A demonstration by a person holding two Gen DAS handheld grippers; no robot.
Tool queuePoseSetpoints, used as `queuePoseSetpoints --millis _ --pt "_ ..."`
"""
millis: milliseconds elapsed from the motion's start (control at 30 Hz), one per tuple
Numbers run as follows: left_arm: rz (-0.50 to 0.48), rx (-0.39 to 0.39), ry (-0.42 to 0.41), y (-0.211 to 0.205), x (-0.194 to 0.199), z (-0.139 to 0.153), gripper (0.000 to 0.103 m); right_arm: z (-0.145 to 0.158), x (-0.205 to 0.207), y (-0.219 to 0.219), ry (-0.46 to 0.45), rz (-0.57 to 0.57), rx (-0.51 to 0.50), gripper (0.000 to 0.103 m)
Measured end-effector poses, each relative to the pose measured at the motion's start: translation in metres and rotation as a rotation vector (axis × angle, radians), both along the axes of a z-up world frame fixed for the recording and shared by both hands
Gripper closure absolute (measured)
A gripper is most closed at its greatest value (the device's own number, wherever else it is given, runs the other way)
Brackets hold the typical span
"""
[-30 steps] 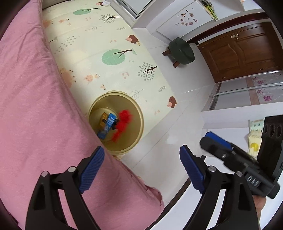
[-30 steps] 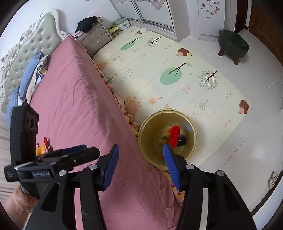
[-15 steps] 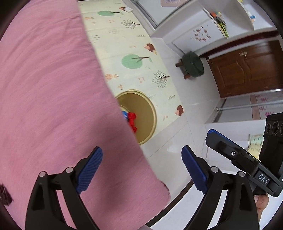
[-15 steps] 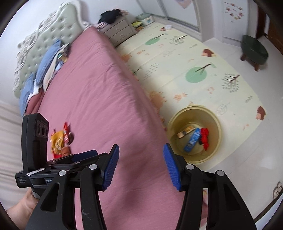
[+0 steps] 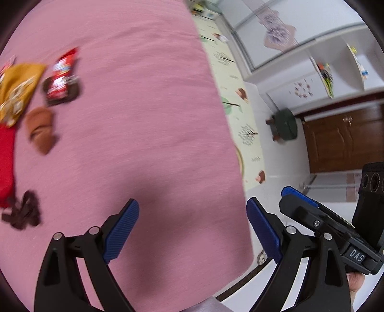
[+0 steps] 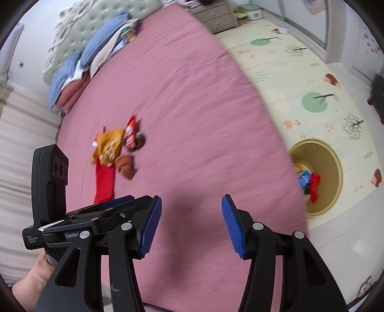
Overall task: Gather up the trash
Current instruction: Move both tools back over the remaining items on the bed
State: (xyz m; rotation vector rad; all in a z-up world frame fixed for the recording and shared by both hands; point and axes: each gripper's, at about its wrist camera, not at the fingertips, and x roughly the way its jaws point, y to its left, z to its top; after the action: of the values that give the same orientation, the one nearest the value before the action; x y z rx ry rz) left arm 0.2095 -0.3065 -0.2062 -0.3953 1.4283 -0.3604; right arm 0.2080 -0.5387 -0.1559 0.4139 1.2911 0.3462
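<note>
A pile of trash lies on the pink bed [image 6: 192,96]: a yellow snack bag [image 6: 109,145], a red and dark wrapper [image 6: 130,134], a brown crumpled piece [image 6: 124,164] and a red wrapper [image 6: 104,182]. The left wrist view shows the same pile at far left: the yellow bag [image 5: 16,88], the red and dark wrapper [image 5: 62,79], the brown piece [image 5: 42,129] and a dark scrap [image 5: 24,213]. A yellow bin [image 6: 333,177] on the floor holds blue and red trash [image 6: 309,182]. My left gripper [image 5: 192,230] and right gripper [image 6: 190,228] are open and empty above the bed.
A patterned play mat [image 6: 300,72] covers the floor beside the bed. A green stool [image 5: 285,123] stands near a brown door [image 5: 343,141]. Blue pillows [image 6: 96,45] and a padded headboard [image 6: 72,24] are at the far end. A grey dresser [image 6: 216,16] stands beyond.
Both grippers have swung left, away from the bin and over the bed. The trash pile has come into the left wrist view and the bin has dropped out of it.
</note>
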Motion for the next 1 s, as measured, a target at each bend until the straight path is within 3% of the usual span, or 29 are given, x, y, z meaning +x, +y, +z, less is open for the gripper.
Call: queuePoseSetpoints --millis 500,900,1000 --pt "0.231 0.045 0.044 0.164 -0.035 -0.023 0.013 -0.017 0.009 0.154 0.036 0.202 0.021 0.052" --pt "0.29 0.124 0.08 0.229 -0.006 -0.054 0.012 -0.049 0.052 0.231 0.065 0.264 -0.023 0.052" --pt "0.298 0.161 0.086 0.245 0.005 -0.065 0.012 -0.06 0.066 0.244 0.076 0.275 -0.044 0.045"
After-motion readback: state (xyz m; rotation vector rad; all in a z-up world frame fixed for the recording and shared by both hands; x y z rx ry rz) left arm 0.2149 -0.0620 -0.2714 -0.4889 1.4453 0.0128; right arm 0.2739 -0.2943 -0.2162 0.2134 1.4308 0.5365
